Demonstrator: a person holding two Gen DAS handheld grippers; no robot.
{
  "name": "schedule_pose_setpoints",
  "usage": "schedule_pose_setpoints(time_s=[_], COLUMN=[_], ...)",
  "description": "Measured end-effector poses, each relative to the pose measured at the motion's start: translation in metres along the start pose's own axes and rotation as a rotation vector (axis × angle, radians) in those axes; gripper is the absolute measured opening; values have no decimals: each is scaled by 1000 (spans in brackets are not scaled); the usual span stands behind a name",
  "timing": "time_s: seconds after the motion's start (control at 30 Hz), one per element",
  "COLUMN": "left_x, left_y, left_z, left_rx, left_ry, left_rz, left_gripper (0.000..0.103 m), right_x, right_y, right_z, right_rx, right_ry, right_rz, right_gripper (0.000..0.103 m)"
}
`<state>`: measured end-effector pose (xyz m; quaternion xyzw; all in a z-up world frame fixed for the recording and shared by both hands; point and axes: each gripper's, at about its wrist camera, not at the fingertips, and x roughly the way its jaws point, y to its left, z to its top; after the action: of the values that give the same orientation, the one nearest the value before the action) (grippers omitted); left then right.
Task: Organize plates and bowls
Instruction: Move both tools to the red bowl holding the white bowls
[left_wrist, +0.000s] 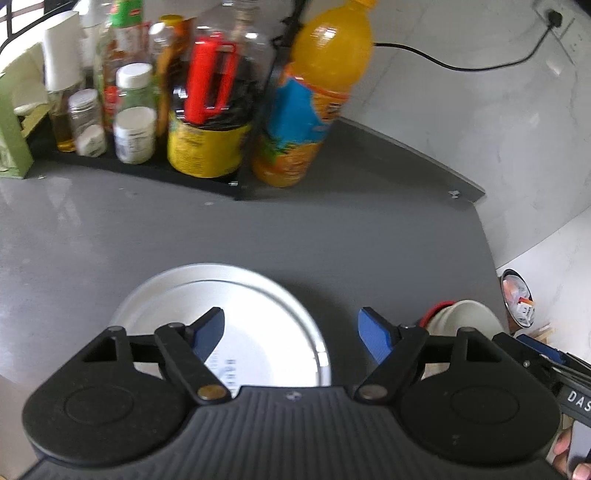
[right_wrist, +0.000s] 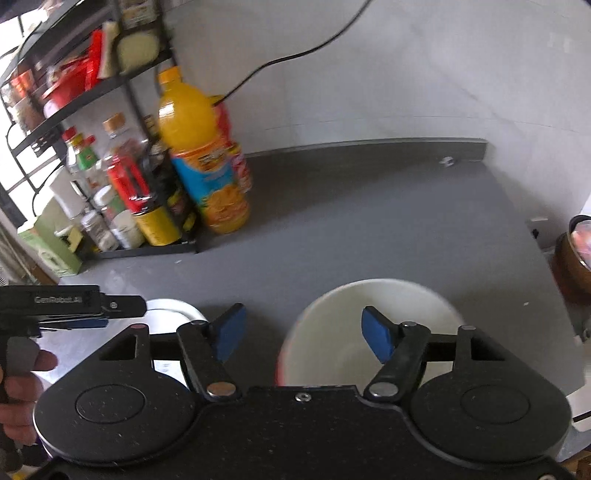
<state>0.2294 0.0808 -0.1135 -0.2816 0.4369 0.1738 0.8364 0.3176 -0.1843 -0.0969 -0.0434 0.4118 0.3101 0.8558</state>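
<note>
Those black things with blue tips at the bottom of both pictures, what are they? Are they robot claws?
They are grabbers that a person holds, one in each hand, each with a camera looking along its two fingers. One picture is from the left gripper, above a silver plate on the grey counter. The other is from the right gripper, above a white bowl. Both are open and hold nothing. At the back, an orange juice bottle stands beside a rack of bottles and jars.

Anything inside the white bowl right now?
The bowl looks empty: only bare white interior shows. The right tongs hang open over its near side, hiding part of the bottom, so that patch is unconfirmed.
</note>
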Motion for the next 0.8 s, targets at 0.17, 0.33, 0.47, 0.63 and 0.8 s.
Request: schedule_pose_setpoints(time_s=[0.17,0.33,0.47,0.63,0.8], left_x=[12,29,41,58,76], left_y=[-38,-74,-97,-116,-127], left_z=[0,-7,-16,-26,-37], left_rx=[7,33,48,64,57], left_ry=[8,33,62,100,150], left_rz=[-9,-14,-21,-33,-24], left_gripper=[78,78,78,78,78], right_x=[4,10,15,20,33], right_y=[-39,-69,-88,-109,-120], right_z=[2,-1,-5,-15,-24], right_rx=[9,25,33,40,58], right_ry=[12,34,54,99,164], right_rz=[-17,-16,-12,-6,33], right_gripper=[74,75,76,77,75])
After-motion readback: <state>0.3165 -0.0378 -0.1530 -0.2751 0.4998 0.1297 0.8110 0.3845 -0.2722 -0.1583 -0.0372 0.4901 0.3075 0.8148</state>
